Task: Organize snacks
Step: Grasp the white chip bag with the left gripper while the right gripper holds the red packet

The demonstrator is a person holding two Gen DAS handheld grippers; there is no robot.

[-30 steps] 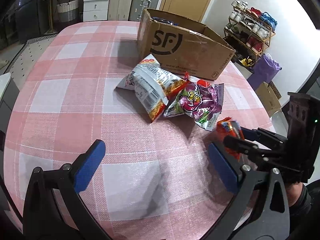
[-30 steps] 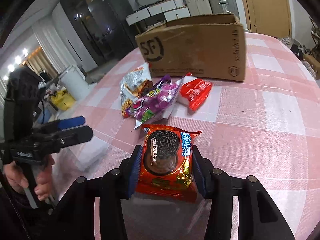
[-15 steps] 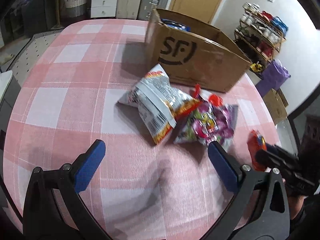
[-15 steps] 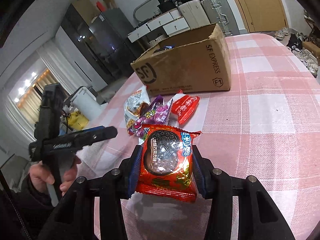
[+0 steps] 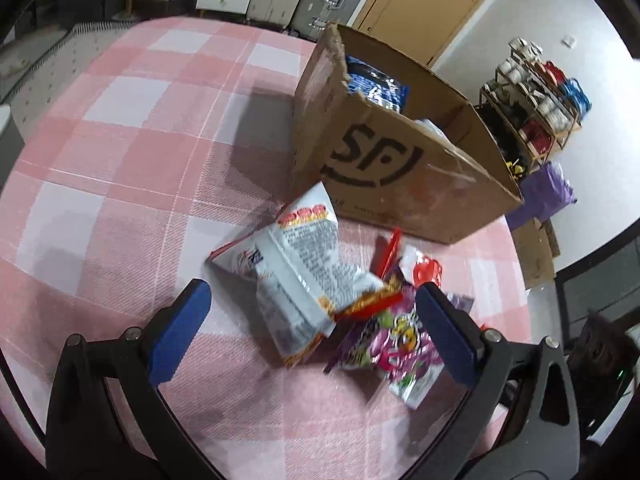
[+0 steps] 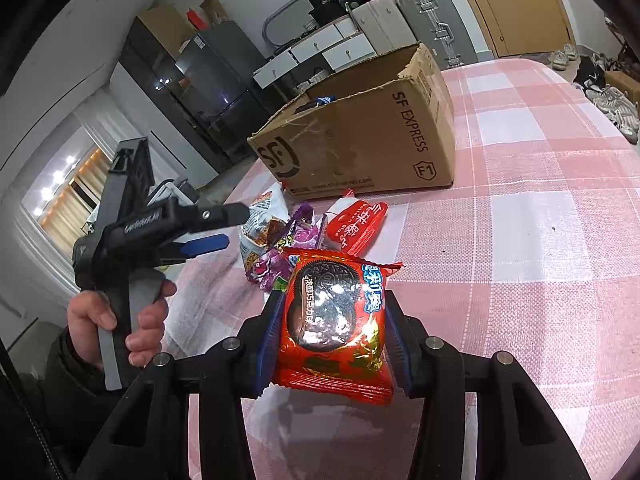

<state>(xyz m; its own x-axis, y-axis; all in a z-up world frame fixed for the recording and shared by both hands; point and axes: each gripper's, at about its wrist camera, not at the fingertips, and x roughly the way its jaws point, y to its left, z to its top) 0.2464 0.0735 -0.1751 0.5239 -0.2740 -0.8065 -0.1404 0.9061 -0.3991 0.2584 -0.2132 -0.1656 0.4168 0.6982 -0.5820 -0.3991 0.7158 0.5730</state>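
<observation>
The right gripper [image 6: 332, 320] clamps a red cookie packet [image 6: 334, 320], long axis running along the fingers, printed face up. The left gripper [image 5: 312, 332] hangs with jaws wide and empty above the white snack bag [image 5: 296, 276].

Two hand-held tools, one spread, one clamped

The left tool [image 5: 312, 332] points steeply downward with its blue pads [image 5: 180, 330] spread wide and empty; a hand [image 6: 116, 320] grips its handle. The right tool [image 6: 332, 320] tilts downward, its pads pressed against a red cookie packet [image 6: 334, 320].
</observation>
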